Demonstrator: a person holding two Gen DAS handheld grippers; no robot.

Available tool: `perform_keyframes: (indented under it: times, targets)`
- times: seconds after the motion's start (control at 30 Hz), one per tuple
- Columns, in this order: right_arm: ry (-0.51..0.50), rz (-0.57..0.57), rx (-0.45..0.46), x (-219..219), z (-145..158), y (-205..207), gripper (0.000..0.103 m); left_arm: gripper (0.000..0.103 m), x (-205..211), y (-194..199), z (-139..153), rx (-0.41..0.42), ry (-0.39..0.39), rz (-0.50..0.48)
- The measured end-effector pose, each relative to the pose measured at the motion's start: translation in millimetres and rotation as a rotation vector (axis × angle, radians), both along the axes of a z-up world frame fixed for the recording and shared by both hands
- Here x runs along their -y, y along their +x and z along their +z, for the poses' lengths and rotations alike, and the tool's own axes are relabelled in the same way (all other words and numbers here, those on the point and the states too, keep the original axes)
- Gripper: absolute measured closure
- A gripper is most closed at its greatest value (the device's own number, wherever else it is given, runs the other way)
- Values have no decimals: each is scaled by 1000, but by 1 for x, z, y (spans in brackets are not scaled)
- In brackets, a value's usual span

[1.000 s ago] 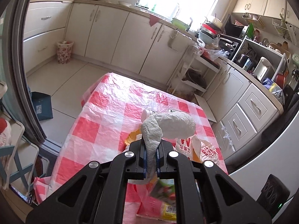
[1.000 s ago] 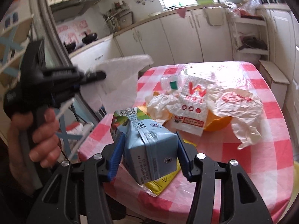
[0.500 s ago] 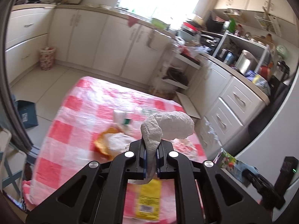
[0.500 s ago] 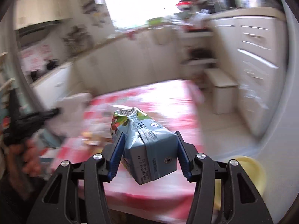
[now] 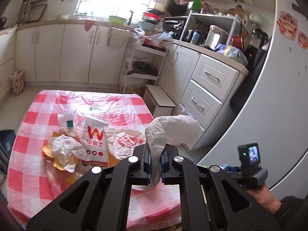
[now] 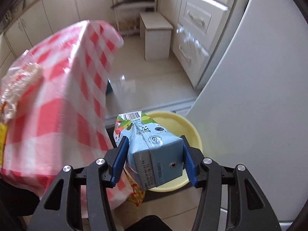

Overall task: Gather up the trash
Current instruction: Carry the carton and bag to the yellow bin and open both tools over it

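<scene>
My left gripper (image 5: 155,162) is shut on a crumpled white paper towel (image 5: 171,130) and holds it above the near right corner of the table. My right gripper (image 6: 154,157) is shut on a blue drink carton (image 6: 149,148) and holds it off the table's right side, above a yellow round bin (image 6: 173,119) on the floor. On the red-and-white checked tablecloth (image 5: 34,119) lie a white bag with a red W (image 5: 94,142), crumpled wrappers (image 5: 63,148), orange peel (image 5: 47,150) and a clear bottle (image 5: 66,119).
A white fridge (image 6: 259,96) stands right of the bin. White drawers (image 5: 207,88) and a small white stool (image 5: 159,102) stand beyond the table. The other hand-held gripper body (image 5: 250,165) shows low at the right in the left wrist view.
My right gripper swung with the carton from above the table to the right and down over the yellow bin. My left gripper turned right with the paper towel, still above the table.
</scene>
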State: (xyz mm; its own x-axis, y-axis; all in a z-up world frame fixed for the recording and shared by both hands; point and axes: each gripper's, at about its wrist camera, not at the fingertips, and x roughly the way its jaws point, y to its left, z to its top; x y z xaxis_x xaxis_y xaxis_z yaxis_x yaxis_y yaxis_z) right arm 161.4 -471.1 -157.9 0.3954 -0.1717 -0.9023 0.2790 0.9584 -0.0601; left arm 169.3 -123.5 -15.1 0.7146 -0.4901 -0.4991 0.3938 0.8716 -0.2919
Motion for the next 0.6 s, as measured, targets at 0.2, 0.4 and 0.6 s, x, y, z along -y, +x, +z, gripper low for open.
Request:
perform_keyframes:
  times: [0.2,0.4,0.6]
  targets:
    - [127,-53,29,17,-1,2,34,96,27,-14,1,25,56,-27]
    - [232,-67,330,16,62,-13,23,96,65,-23,-9,15,108,-90]
    - [136,-114,691,14,137,-57,12,96,130,-25,-44,-72,135,-207]
